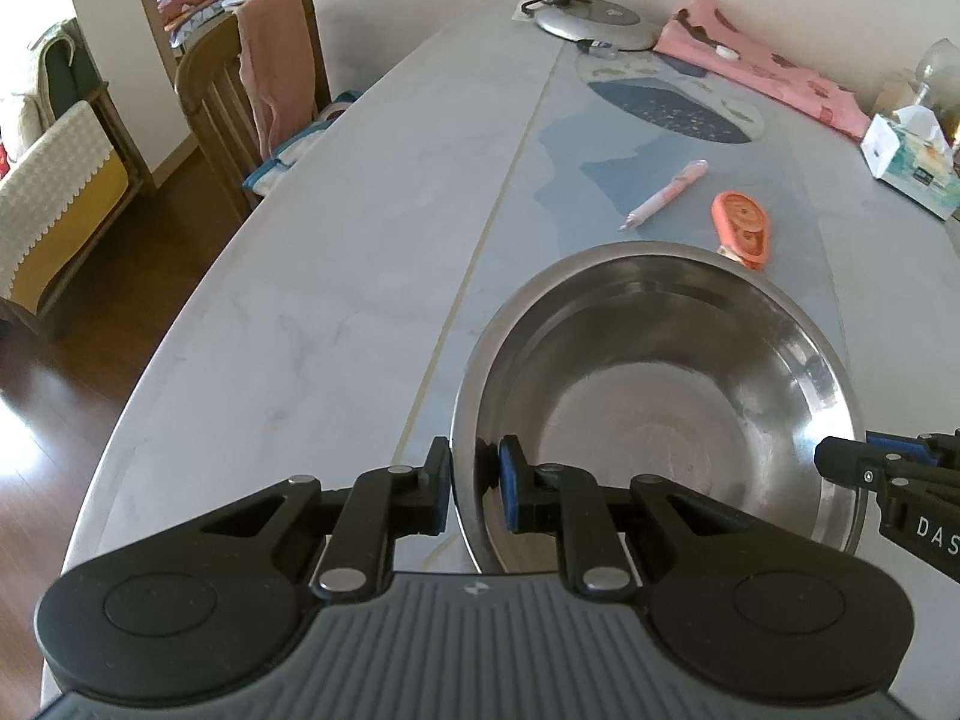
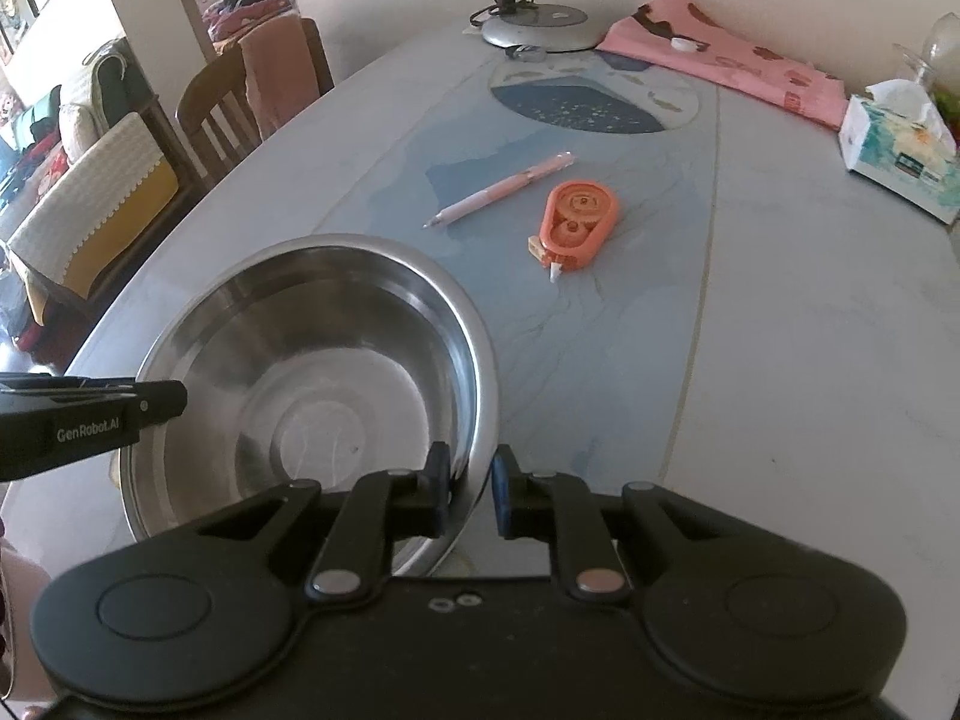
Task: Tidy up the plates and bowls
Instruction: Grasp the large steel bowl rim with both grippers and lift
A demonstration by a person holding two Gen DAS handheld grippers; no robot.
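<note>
A steel bowl (image 1: 660, 396) sits on the grey marbled table (image 1: 300, 312), and everything else is placed from it. The left gripper (image 1: 474, 483) reaches in low and level from the bowl's near-left side, its jaws narrowed onto the rim, one blue-padded finger (image 1: 510, 483) inside the wall and the other outside; it holds the bowl. The right gripper (image 2: 471, 495) mirrors this at the bowl's near-right rim, jaws likewise narrowed with the rim between them, one finger inside and one outside. In the right wrist view the left gripper's body enters from the bowl's left edge; in the left wrist view the right one enters from the bowl's right edge. Just beyond the bowl lies an orange correction-tape dispenser (image 2: 579, 222), with a pink pen (image 2: 501, 189) beside it. Further beyond stand a lamp base (image 2: 534, 24), a pink cloth (image 2: 720, 60) and a tissue box (image 2: 900, 150).
</note>
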